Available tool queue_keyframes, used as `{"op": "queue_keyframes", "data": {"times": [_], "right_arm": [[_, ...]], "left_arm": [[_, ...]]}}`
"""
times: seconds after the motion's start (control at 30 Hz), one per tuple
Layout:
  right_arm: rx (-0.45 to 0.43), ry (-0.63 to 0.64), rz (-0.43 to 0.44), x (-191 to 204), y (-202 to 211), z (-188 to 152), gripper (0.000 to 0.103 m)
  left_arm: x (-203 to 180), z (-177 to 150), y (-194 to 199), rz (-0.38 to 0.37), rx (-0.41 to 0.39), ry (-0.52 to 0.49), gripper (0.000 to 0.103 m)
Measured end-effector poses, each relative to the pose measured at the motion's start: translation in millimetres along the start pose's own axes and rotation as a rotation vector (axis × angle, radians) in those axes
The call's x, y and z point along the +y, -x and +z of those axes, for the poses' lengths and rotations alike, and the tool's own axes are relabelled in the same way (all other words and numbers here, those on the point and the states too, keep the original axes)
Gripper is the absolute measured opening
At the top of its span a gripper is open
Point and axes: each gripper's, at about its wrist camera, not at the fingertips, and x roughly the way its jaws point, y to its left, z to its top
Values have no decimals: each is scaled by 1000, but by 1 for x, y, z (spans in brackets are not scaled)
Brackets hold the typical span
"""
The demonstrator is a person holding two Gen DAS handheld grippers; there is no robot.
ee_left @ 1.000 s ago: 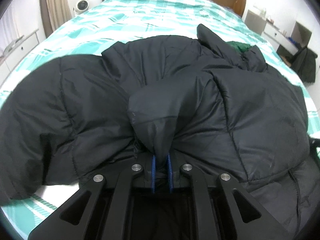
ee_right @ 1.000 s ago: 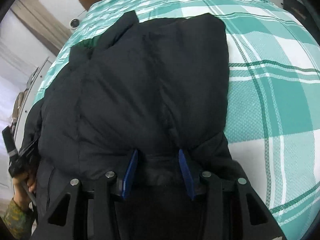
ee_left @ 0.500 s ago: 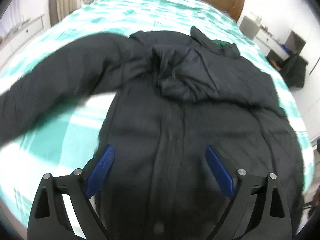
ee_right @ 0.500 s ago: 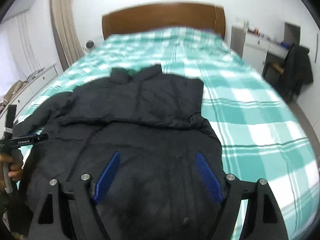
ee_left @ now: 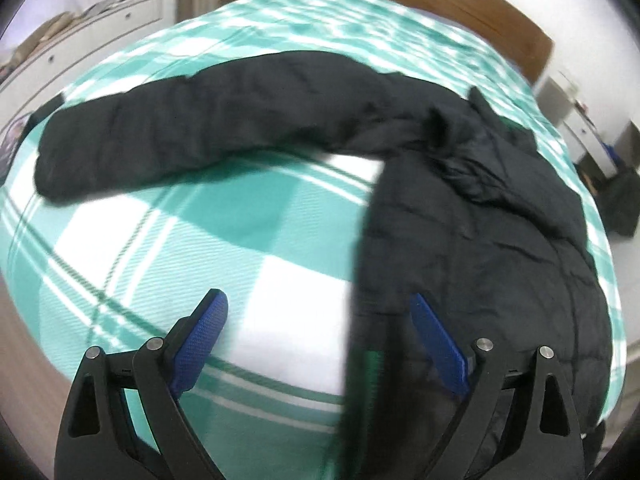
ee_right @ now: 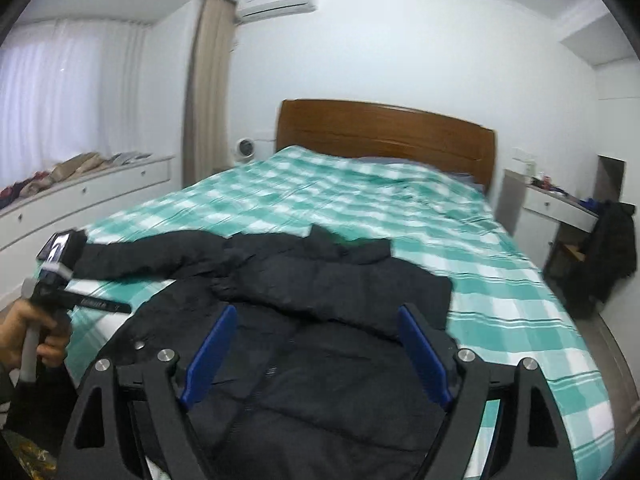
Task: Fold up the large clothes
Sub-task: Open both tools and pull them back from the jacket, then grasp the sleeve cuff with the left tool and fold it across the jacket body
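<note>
A black padded jacket (ee_right: 320,380) lies front up on the green checked bed (ee_right: 360,192). One sleeve (ee_right: 340,288) is folded across its chest. The other sleeve (ee_left: 200,132) stretches out sideways to the left over the bedspread (ee_left: 260,220). My left gripper (ee_left: 316,298) is open above the bedspread beside the jacket's body (ee_left: 480,240), with nothing between its pads. The jaws of my right gripper (ee_right: 317,312) are opening above the jacket's lower half, and nothing is between them. In the right wrist view, a hand (ee_right: 36,332) holds the left gripper (ee_right: 60,280) near the sleeve's cuff.
A wooden headboard (ee_right: 384,136) stands at the far end of the bed. White drawers (ee_right: 100,184) with piled cloth run along the left wall. At the right are a white desk (ee_right: 552,200) and a dark garment (ee_right: 612,252) hung over a chair.
Both grippers let go of the jacket and opened wide. The left one swung left over the bedspread towards the outstretched sleeve. The right one rose and tipped up to look across the bed.
</note>
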Motion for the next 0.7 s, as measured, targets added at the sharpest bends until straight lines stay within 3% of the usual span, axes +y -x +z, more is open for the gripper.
{"op": "queue_keyframes", "data": {"times": [0.17, 0.37, 0.53, 0.6, 0.67, 0.7], "right_arm": [[61, -22, 93, 20, -7, -12, 84], [111, 26, 113, 36, -16, -25, 84], [141, -10, 148, 39, -20, -29, 84], [153, -16, 159, 42, -21, -31, 84], [167, -16, 169, 45, -22, -34, 84], [174, -14, 175, 46, -23, -36, 84]], "left_arm": [[37, 9, -4, 27, -9, 110, 94], [107, 35, -13, -10, -87, 386, 94], [190, 47, -29, 87, -166, 743, 94], [200, 57, -32, 131, -198, 773, 94], [201, 70, -35, 165, -218, 741, 84], [201, 73, -38, 198, -214, 726, 61]]}}
